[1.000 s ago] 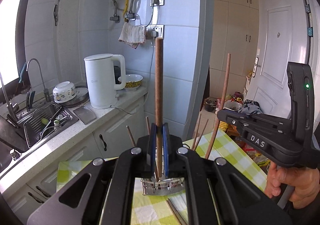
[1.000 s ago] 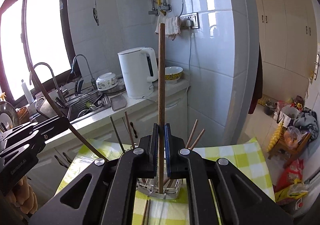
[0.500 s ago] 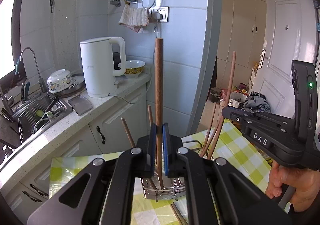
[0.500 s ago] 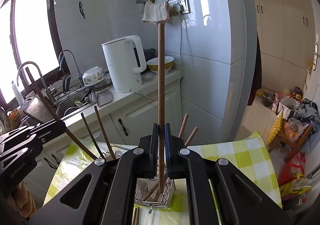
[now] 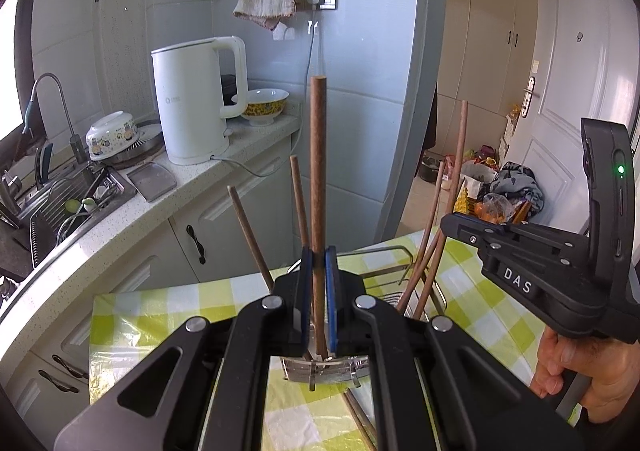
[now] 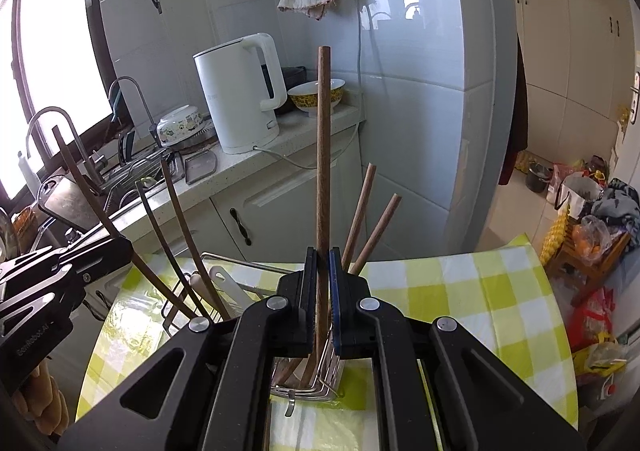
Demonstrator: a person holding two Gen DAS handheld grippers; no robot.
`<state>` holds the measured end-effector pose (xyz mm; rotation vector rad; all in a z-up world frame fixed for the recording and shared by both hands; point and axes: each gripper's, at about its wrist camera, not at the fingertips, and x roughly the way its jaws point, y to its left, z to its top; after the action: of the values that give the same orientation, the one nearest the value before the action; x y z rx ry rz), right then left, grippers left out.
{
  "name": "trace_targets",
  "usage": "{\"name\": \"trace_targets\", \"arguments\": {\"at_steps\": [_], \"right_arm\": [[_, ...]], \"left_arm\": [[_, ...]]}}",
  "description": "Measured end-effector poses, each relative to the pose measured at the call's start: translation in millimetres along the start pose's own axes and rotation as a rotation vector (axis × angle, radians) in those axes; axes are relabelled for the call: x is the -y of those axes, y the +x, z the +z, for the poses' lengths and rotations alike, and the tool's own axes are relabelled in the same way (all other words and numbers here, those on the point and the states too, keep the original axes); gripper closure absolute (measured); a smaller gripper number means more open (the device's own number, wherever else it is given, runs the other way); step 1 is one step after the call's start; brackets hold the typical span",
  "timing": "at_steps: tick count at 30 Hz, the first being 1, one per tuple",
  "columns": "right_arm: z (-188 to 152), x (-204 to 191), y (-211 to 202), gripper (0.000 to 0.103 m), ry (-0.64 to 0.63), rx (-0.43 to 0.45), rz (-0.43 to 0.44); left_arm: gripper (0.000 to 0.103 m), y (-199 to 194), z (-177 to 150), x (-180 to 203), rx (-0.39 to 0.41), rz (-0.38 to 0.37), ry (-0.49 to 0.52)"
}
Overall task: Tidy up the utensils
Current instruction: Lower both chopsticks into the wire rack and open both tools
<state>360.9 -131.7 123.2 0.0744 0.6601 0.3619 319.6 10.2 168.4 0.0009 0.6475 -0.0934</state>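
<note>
- Left gripper [image 5: 319, 293]: jaws clamped on one upright wooden chopstick [image 5: 318, 171]; its lower end reaches into the wire utensil rack [image 5: 404, 251].
- Right gripper [image 6: 323, 291]: jaws clamped on a second chopstick [image 6: 323, 139], held near upright, lower end inside the same rack [image 6: 304, 387].
- A hand [image 5: 584, 367] holds the right gripper's handle at the table's right side.
- Rack: stands on the checked tablecloth [image 6: 460, 291], toward the table's far edge; several loose chopsticks [image 6: 370, 207] lean in it.
- Beyond the table: countertop [image 5: 208, 179] carrying a white kettle [image 5: 192, 99] and a yellow bowl [image 5: 266, 101]; sink [image 5: 60, 203] at its left end.
</note>
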Motion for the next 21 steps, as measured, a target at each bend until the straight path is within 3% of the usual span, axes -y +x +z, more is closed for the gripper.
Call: {"name": "trace_targets", "arguments": {"at_steps": [13, 15, 17, 21], "right_arm": [[-14.2, 3.5, 20.6, 0.096, 0.005, -0.056, 0.008], [-13.3, 5.5, 23.7, 0.096, 0.014, -0.06, 0.008], [-12.1, 6.4, 24.6, 0.094, 0.013, -0.056, -0.005], [-10.0, 7.4, 23.8, 0.093, 0.013, -0.049, -0.009]], "left_arm": [[0.096, 29.6, -13.8, -4.0, -0.115, -0.002, -0.004], [0.09, 32.5, -13.6, -5.1, -0.115, 0.011, -0.014], [0.072, 31.6, -12.6, -5.3, -0.101, 0.009, -0.018], [0.067, 26.7, -9.4, -4.5, -0.074, 0.014, -0.019]]}}
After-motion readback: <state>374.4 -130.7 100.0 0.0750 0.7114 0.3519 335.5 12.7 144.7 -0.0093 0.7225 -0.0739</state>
